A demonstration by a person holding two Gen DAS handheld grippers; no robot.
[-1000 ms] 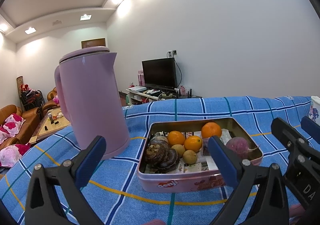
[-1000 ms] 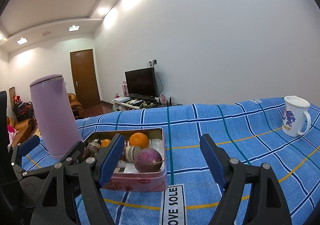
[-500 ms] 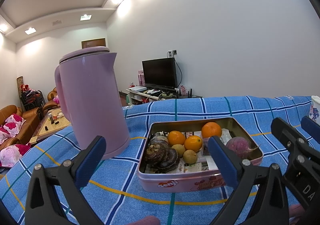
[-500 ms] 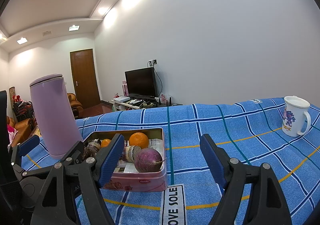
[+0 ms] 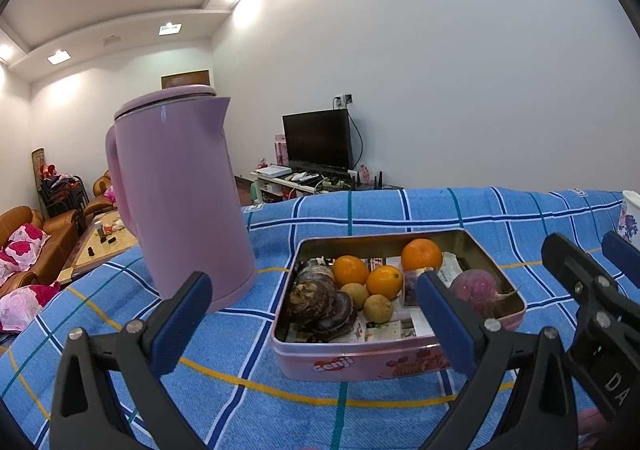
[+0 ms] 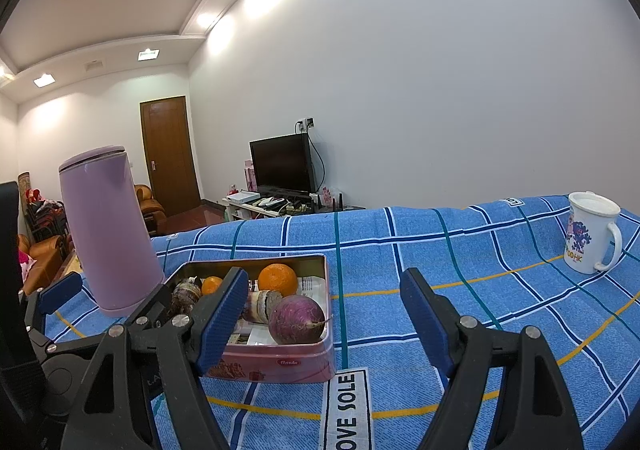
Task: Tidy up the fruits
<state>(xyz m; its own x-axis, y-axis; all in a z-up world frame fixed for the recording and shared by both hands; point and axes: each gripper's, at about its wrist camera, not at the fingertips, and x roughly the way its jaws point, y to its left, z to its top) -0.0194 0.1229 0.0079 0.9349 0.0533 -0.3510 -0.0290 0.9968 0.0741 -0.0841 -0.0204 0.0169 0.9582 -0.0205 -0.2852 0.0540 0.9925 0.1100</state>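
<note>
Left tool (image 5: 312, 314) released | right tool (image 6: 324, 314) released | tin (image 5: 360, 364) holds oranges (image 5: 422, 254)

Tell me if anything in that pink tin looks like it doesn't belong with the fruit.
Yes. The pink tin holds oranges and small brownish fruits, but also a purple root vegetable at its right end, dark ringed lumps at the left, and printed paper underneath. Nothing looks spilled or damaged.

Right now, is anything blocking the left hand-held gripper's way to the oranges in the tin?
Nothing visible does. The left hand-held gripper stands open just short of the tin, with the oranges beyond its near wall. The purple kettle stands off to the left, clear of that line.
</note>
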